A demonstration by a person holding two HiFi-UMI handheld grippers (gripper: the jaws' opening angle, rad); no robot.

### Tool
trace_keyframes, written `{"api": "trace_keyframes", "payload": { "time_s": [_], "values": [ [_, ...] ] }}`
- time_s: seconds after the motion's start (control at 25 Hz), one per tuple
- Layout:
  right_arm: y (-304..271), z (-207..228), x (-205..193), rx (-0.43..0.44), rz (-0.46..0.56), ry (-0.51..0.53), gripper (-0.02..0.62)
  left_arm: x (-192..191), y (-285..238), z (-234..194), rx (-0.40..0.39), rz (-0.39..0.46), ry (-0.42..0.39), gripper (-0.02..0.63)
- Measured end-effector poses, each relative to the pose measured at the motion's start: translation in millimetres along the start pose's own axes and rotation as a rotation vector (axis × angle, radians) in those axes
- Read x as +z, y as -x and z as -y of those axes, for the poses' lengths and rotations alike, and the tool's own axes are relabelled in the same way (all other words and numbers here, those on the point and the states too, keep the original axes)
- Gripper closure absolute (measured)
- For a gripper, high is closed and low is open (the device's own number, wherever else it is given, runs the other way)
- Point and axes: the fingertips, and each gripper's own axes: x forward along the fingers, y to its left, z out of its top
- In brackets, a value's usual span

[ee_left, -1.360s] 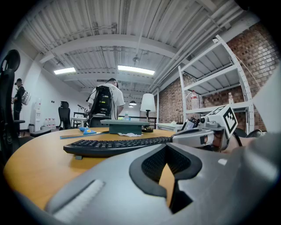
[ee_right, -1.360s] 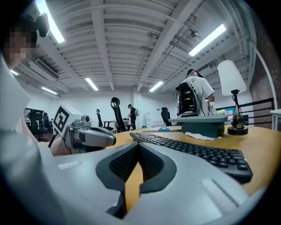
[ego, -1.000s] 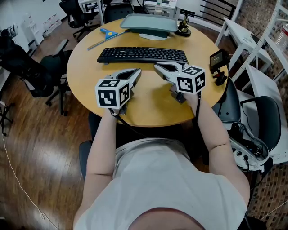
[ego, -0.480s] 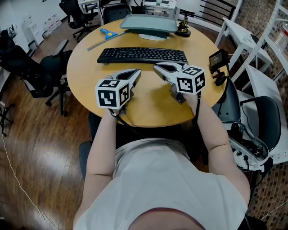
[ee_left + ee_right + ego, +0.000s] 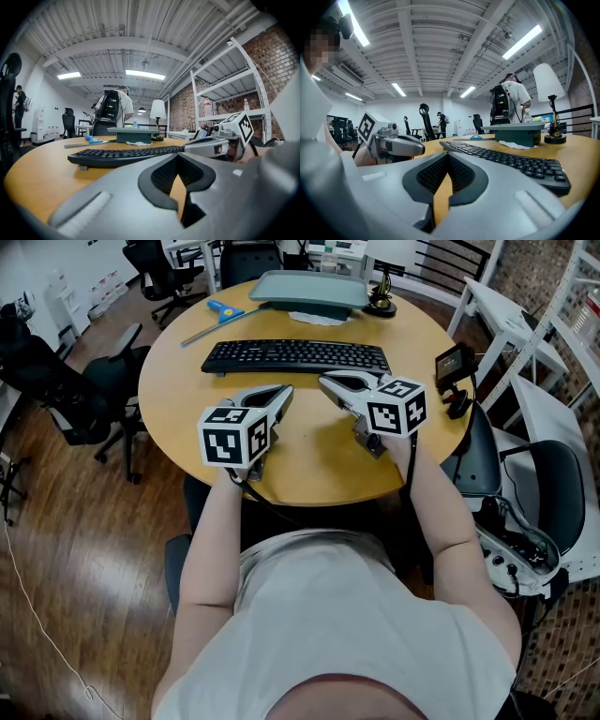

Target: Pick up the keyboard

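Observation:
The black keyboard (image 5: 296, 355) lies flat across the round wooden table (image 5: 319, 460), a short way beyond both grippers. My left gripper (image 5: 286, 390) rests near the table's front, shut with nothing between its jaws, its tips just short of the keyboard's near edge. My right gripper (image 5: 323, 381) sits beside it, also shut and empty. The left gripper view has the keyboard (image 5: 126, 154) ahead on the left and the right gripper (image 5: 211, 146) on the right. In the right gripper view the keyboard (image 5: 506, 161) runs off to the right.
Behind the keyboard stand a grey-green stand (image 5: 307, 289), a blue-handled tool (image 5: 225, 307) and a small dark lamp base (image 5: 382, 304). A small screen device (image 5: 455, 362) sits off the table's right edge. Office chairs (image 5: 103, 390) stand at the left, and a person with a backpack (image 5: 112, 110) is far off.

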Motion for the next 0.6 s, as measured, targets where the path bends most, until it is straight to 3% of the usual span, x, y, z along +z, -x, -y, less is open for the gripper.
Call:
{"api": "trace_keyframes", "payload": {
  "time_s": [0.6],
  "values": [
    [-1.1,-1.8,-2.0,0.002,-0.003,-0.003,0.595,-1.6,1.5,-0.6,0.001,-0.002,0.003,0.606]
  ]
}}
